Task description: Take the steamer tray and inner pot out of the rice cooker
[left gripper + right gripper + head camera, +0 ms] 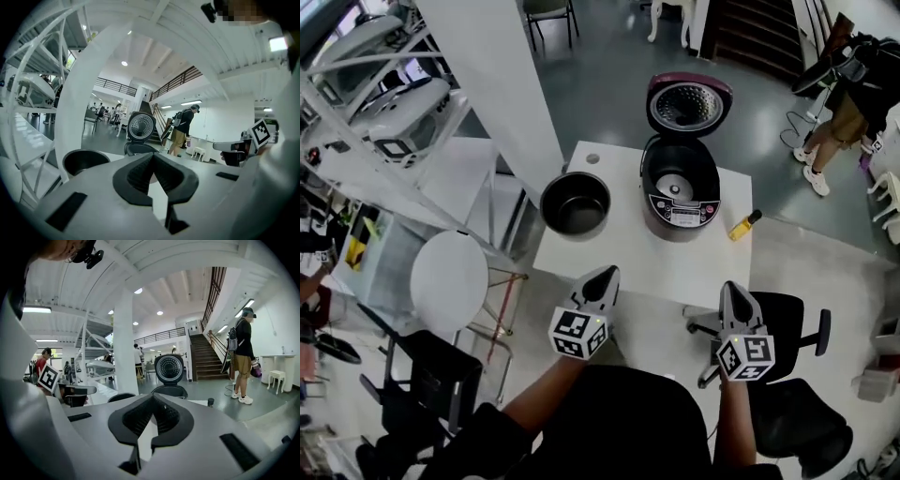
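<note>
- Head view: looked steeply down on a white counter point(675, 272) and found the rice cooker point(680, 192) on its far half, lid point(689, 103) swung up and back, well open to the camera.
- Found the inner pot point(575, 204) out of the cooker, upright on the counter just beside it on the left, close to the counter's left edge.
- Noted a small yellow item point(744, 225) with a black cap lying on the counter to the cooker's right (too small to name).
- Found the left hand-held gripper point(605, 277) and the right hand-held gripper point(733, 292) side by side over the near edge, well apart from pot and cooker, both pointing toward them.
- Left gripper view: read its jaws as pressed together with nothing between them; saw the pot ahead to the left and the cooker straight ahead.
- Right gripper view: read the same, jaws pressed together and empty, cooker dead ahead.
- Saw a person point(844, 103) standing on the floor beyond the counter, and a black office chair point(787, 328) at the near right.
</note>
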Tool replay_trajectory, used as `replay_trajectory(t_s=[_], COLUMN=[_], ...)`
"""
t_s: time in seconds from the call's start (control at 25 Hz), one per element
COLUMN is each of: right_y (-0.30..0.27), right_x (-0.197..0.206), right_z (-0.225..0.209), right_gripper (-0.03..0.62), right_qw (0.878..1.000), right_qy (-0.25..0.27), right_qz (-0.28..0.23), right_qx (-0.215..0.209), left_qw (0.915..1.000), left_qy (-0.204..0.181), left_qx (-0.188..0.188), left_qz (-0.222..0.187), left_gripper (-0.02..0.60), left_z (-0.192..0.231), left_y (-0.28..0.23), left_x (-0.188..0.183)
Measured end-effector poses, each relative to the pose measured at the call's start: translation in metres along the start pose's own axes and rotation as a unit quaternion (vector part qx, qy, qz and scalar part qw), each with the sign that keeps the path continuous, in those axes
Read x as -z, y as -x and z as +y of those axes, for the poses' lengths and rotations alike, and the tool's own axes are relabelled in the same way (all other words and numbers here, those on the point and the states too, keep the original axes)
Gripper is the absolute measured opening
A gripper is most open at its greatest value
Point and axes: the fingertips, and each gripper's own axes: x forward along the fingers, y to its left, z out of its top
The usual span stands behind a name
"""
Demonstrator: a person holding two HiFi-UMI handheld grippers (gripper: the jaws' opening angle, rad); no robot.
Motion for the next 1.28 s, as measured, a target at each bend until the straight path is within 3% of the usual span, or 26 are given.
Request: replay_trajectory(t_s=[0.16,0.36,0.56,0.72,1.0,1.28], right_y=[0.059,0.108,0.143,0.152,0.153,0.159], right_x=[0.024,0.027,0.025,0.031,0.029,0.028], right_z=[-0.016,-0.038,-0.049,-0.048,-0.017,0.000], right_gripper=[0.000,0.000,0.000,0.000,0.000,0.000], right_qw=[1.000,1.000,0.999,0.999,1.000,0.999], right_qy=[-0.003,-0.003,0.013,0.025,0.016,0.039], right_qz=[0.005,-0.008,-0.011,-0.004,-0.017,-0.024], right_qx=[-0.012,0.012,0.030,0.041,0.020,0.018], left_qw=[0.9998,0.9993,0.9967,0.9958,0.9942,0.9932], left_qy=[-0.005,-0.025,-0.073,-0.074,-0.071,-0.084], left_qx=[-0.021,-0.027,-0.019,-0.025,-0.049,-0.042], left_qz=[0.001,-0.012,-0.030,-0.048,-0.065,-0.068], left_gripper=[0.005,0.005,0.005,0.005,0.005,0.005], left_z=[-0.052,-0.098,-0.124,-0.124,-0.101,-0.102], left_y=[0.039,0.069,0.081,0.097,0.134,0.148], left_x=[0.022,0.029,0.024,0.017,0.010,0.013])
